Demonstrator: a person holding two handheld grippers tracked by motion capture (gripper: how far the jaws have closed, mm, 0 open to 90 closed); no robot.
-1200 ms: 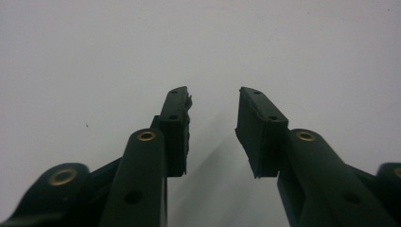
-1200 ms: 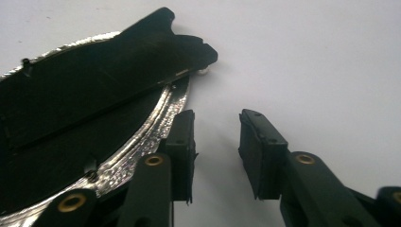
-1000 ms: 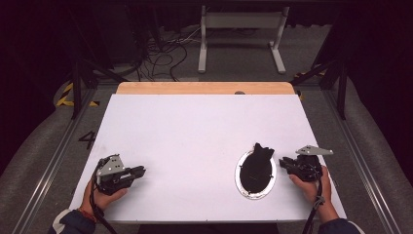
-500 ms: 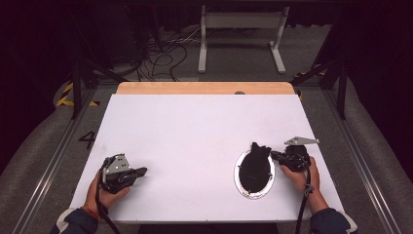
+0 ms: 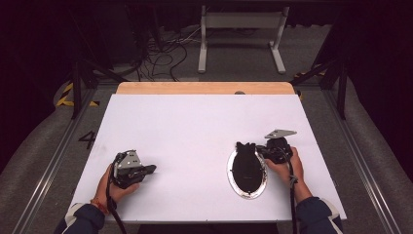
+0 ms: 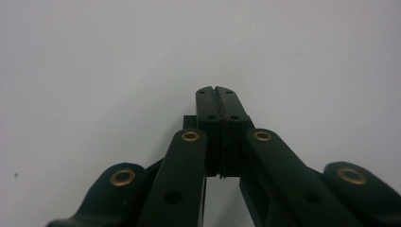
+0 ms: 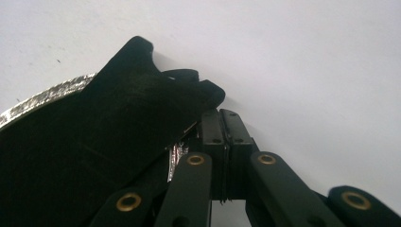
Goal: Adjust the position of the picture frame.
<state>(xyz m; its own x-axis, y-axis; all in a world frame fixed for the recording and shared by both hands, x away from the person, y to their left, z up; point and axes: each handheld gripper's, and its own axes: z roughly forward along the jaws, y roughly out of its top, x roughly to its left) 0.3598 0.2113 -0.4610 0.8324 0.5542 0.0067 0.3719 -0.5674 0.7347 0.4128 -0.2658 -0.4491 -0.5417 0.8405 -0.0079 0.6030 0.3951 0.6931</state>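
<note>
R hand-held gripper (image 5: 260, 148), jaws closed, lies level beside black cloth (image 5: 247, 165).

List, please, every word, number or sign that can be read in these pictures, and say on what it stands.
"4": a dark digit on the grey floor left of the white table.
Yellow and black hazard stripes on the same floor: a sign, no words.
No writing shows on the grippers, plate or table.

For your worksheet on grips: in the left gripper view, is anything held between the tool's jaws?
No: the left tool has its jaws pressed together over the bare white table, with nothing between them.
</note>
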